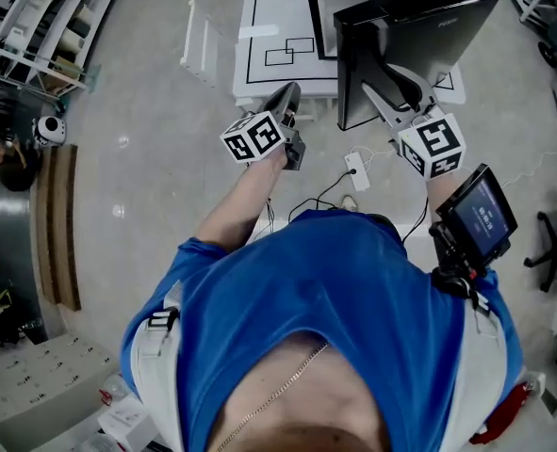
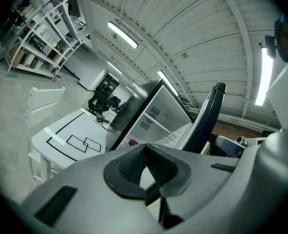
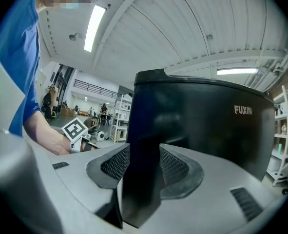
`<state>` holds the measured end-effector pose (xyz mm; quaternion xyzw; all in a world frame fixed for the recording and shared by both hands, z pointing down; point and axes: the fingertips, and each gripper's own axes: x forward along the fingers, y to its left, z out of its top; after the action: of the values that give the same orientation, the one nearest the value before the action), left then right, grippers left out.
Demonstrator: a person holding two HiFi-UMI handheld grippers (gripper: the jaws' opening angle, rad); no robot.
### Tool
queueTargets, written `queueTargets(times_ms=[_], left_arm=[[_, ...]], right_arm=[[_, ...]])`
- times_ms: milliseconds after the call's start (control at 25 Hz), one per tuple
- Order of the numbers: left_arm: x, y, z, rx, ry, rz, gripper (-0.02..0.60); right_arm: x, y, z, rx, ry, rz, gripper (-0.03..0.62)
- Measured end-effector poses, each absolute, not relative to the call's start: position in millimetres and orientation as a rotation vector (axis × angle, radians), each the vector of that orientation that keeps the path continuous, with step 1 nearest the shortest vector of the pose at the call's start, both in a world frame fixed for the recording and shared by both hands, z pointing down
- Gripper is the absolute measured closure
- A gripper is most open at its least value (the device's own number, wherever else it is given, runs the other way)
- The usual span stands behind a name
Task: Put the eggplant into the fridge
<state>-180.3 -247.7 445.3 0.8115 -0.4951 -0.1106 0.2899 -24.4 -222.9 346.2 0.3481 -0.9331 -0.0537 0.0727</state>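
At the fridge, the right gripper is clamping the edge of its door, seemingly to shut it on the eggplant inside; the left gripper is idling closed, empty.

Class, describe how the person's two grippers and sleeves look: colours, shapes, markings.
Both the left gripper and the right gripper have pale grey bodies, black ribbed pads and a white cube printed with black square markers. A screen on a black mount sits behind the right one. The person wears a blue short-sleeved shirt.
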Motion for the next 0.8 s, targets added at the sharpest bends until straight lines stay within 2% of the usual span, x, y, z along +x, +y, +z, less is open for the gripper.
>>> queueTargets(times_ms=[280,520,800], left_arm=[[-194.1,-233.6,436.4,2.151,-1.382,-0.32,0.574],[-199.0,-273.0,437.5,2.127,-1.428,-0.337,0.574],[-206.0,-261.3,429.1,2.115,-1.469,-0.359,0.574]], right_arm=[[-47.0,-225.9,339.3,0.974,-2.822,-0.199,0.398],[-56.2,-288.8,342.1,0.952,-2.838,-0.176,0.398],[-60.0,-301.4,337.9,0.967,-2.839,-0.148,0.398]])
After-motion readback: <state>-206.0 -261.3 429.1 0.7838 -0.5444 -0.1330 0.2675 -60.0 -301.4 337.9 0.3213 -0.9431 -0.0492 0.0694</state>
